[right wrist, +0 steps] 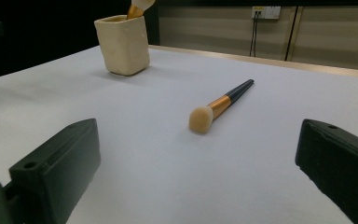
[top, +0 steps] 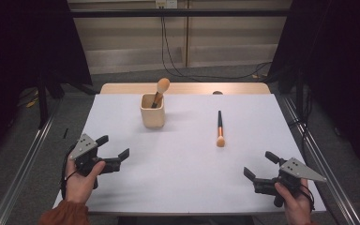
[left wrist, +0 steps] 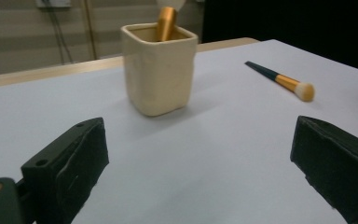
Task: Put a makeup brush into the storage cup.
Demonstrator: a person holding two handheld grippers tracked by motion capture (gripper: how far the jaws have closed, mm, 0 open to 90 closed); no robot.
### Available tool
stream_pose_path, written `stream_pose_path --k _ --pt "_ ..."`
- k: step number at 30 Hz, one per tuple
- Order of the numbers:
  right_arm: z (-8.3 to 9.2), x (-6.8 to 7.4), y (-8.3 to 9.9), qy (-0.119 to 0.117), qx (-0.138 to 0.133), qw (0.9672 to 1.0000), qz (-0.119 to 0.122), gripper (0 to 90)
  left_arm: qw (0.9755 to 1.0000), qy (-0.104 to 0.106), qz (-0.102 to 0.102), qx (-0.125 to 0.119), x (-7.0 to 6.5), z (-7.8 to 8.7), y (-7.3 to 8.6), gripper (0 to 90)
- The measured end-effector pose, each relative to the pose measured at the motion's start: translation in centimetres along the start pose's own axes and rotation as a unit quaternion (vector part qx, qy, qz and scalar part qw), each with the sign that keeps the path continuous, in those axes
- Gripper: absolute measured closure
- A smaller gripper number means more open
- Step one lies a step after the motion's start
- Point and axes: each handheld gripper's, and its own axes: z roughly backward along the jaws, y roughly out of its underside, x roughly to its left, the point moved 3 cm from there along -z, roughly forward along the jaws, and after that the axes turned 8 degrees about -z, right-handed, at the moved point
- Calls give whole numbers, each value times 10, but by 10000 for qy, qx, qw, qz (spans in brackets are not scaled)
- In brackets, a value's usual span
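White table: cream cup, loose makeup brush.

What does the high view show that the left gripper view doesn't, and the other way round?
The high view alone takes in the person's two hands, the left gripper and the right gripper near the front corners of the table, plus the dark floor around it. The left gripper view alone looks along that gripper's own black jaws, wide apart and holding nothing, and gives a close side-on look at the cup's front wall. Both share the cream cup with a brush standing in it, and the second brush lying flat on the table, apart from the cup.
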Motion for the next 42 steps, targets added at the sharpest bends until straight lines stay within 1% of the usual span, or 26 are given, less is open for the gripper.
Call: stream_pose_path --k 1,4,7,9,12,14,18,21,24,31,33,34,36,37,38,41,42 --pt "0 0 0 -1 -3 10000 -6 0 10000 -26 86 2 1 3 2 38" --pt "1 0 0 3 6 10000 -21 0 9999 -114 33 35 -1 11 7 37" --pt "4 -1 0 19 -19 10000 -23 0 9999 -102 102 -52 -3 19 9 29" --pt "5 -1 0 19 -36 10000 -29 0 9998 -108 138 -69 -5 23 9 27" --pt "5 -1 0 19 -39 10000 -26 0 9999 -63 62 -113 -11 29 10 26" --pt "5 -1 0 21 -32 10000 -23 0 9999 -55 48 -117 -13 32 12 26" --pt "4 -2 0 23 -40 10000 -39 0 10000 11 44 -57 -15 34 17 26" --pt "4 -1 0 17 -36 10000 -45 0 10000 48 17 -80 -17 35 18 26" --pt "4 -1 0 -8 -35 10000 -31 0 9999 19 0 -125 -17 36 17 26" --pt "4 -1 0 -10 -45 10000 -44 0 9999 -34 -31 -141 -18 38 17 26" --pt "4 -1 -1 1 -51 10000 -59 0 9999 16 -41 -141 -19 37 17 26" --pt "2 -2 -1 -2 -49 10000 -79 0 9999 35 -55 -123 -19 37 17 26" --pt "0 -2 -2 -9 -34 9999 -118 0 9998 19 -97 -170 -19 40 16 26" --pt "-2 -2 -2 -21 -42 9999 -116 0 9997 45 -94 -209 -19 41 17 26" --pt "-3 -1 -3 -29 -45 9999 -120 0 9998 38 -42 -202 -19 42 17 26" --pt "-12 -2 -5 -92 -54 9999 -71 0 9999 57 -24 -146 -18 41 20 26" --pt "-15 -2 -6 -109 -62 9999 -109 0 9999 40 -12 -130 -19 42 21 26"
